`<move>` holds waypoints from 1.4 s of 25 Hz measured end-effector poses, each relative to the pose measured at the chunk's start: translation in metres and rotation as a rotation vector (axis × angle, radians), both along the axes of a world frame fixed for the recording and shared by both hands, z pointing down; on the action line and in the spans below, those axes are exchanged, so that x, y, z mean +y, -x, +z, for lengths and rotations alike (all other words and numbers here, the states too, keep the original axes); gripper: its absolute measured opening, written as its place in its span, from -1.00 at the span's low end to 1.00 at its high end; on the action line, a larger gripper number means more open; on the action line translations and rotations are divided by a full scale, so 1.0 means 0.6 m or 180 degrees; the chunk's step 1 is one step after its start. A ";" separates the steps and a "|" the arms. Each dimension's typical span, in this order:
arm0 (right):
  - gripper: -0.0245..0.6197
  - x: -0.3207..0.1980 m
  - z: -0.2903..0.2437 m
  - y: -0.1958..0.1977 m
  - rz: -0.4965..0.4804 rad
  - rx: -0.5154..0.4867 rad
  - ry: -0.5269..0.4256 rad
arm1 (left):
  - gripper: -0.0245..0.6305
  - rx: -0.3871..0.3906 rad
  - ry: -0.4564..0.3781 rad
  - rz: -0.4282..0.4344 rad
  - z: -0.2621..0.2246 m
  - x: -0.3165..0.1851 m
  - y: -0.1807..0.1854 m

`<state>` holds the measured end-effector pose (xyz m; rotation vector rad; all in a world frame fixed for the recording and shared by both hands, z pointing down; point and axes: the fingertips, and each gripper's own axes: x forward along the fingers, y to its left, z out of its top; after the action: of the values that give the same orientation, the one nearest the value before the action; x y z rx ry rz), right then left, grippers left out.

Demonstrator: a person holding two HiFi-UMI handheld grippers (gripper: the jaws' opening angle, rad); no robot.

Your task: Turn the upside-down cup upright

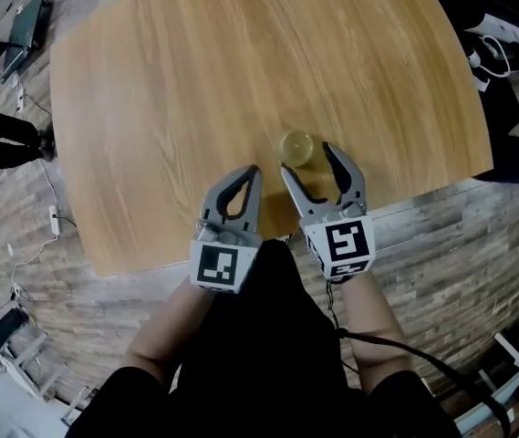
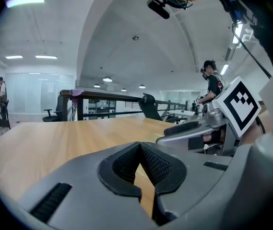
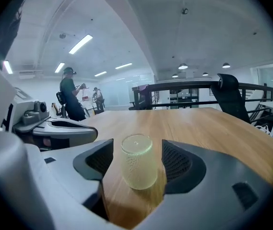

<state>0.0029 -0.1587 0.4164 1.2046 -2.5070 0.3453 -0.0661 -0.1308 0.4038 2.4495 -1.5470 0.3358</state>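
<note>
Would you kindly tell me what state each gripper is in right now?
Left gripper: closed, holding nothing.
Right gripper: open, its fingers on either side of the upside-down cup, not gripping it.

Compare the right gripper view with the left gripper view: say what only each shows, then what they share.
Only the right gripper view: the upside-down cup standing on the table between the right gripper's open jaws, pads apparently clear of it. Only the left gripper view: the left gripper shut on nothing, plus the right gripper's marker cube. Both: the wooden table, the other gripper alongside, a black chair behind.
</note>
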 end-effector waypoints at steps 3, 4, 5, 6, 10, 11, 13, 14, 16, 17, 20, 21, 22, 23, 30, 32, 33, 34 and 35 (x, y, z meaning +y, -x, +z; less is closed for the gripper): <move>-0.05 -0.020 0.020 0.023 -0.0104 0.0021 -0.0003 | -0.90 0.0060 0.0108 -0.0007 0.027 -0.008 0.010; -0.04 -0.027 0.027 0.029 -0.0120 0.0027 -0.0004 | -0.90 0.0077 0.0140 0.0007 0.036 -0.010 0.013; -0.03 -0.033 0.033 0.034 -0.0121 0.0041 -0.0019 | -0.90 0.0090 0.0163 0.0027 0.043 -0.010 0.014; -0.02 -0.039 0.038 0.038 -0.0111 0.0064 -0.0049 | -0.90 0.0098 0.0177 0.0051 0.049 -0.010 0.015; -0.02 -0.062 0.051 0.047 -0.0075 0.0151 -0.0186 | -0.90 0.0118 0.0209 0.0137 0.064 -0.002 0.014; -0.02 -0.066 0.052 0.049 -0.0079 0.0174 -0.0221 | -0.90 0.0113 0.0217 0.0160 0.067 0.000 0.014; -0.03 -0.070 0.052 0.054 -0.0093 0.0236 -0.0284 | -0.90 0.0077 0.0229 0.0212 0.072 0.005 0.015; -0.03 -0.070 0.052 0.057 -0.0106 0.0269 -0.0305 | -0.90 0.0056 0.0239 0.0236 0.075 0.008 0.016; -0.03 -0.068 0.052 0.060 -0.0137 0.0307 -0.0326 | -0.90 0.0023 0.0256 0.0274 0.081 0.014 0.016; -0.03 -0.067 0.053 0.060 -0.0146 0.0314 -0.0328 | -0.90 0.0017 0.0260 0.0287 0.084 0.016 0.015; -0.03 -0.067 0.046 0.060 -0.0096 0.0255 -0.0348 | -0.90 0.0042 0.0266 0.0322 0.091 0.015 0.016; -0.03 -0.067 0.039 0.061 -0.0068 0.0209 -0.0354 | -0.86 0.0077 0.0279 0.0341 0.092 0.015 0.017; -0.03 -0.066 0.031 0.062 -0.0044 0.0162 -0.0354 | -0.69 0.0139 0.0300 0.0366 0.092 0.013 0.016; -0.03 -0.066 0.022 0.061 -0.0026 0.0113 -0.0347 | -0.61 0.0218 0.0317 0.0406 0.089 0.012 0.013; -0.03 -0.061 -0.060 0.031 -0.0070 -0.0254 -0.0409 | -0.21 0.0612 0.0342 0.0970 0.062 0.003 -0.037; -0.03 -0.054 -0.077 0.032 -0.0124 -0.0361 -0.0405 | -0.18 0.0678 0.0345 0.1110 0.058 0.003 -0.047; -0.03 -0.050 -0.083 0.031 -0.0152 -0.0393 -0.0408 | -0.16 0.0733 0.0351 0.1171 0.056 0.002 -0.052; -0.03 -0.046 -0.087 0.031 -0.0179 -0.0409 -0.0413 | -0.16 0.0801 0.0358 0.1231 0.053 0.002 -0.058; -0.03 -0.043 -0.090 0.031 -0.0203 -0.0414 -0.0421 | -0.16 0.0868 0.0367 0.1293 0.050 0.003 -0.062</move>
<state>-0.0159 -0.1842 0.3624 1.1823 -2.7110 0.2526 -0.0288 -0.1293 0.4339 2.5748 -0.8956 0.1417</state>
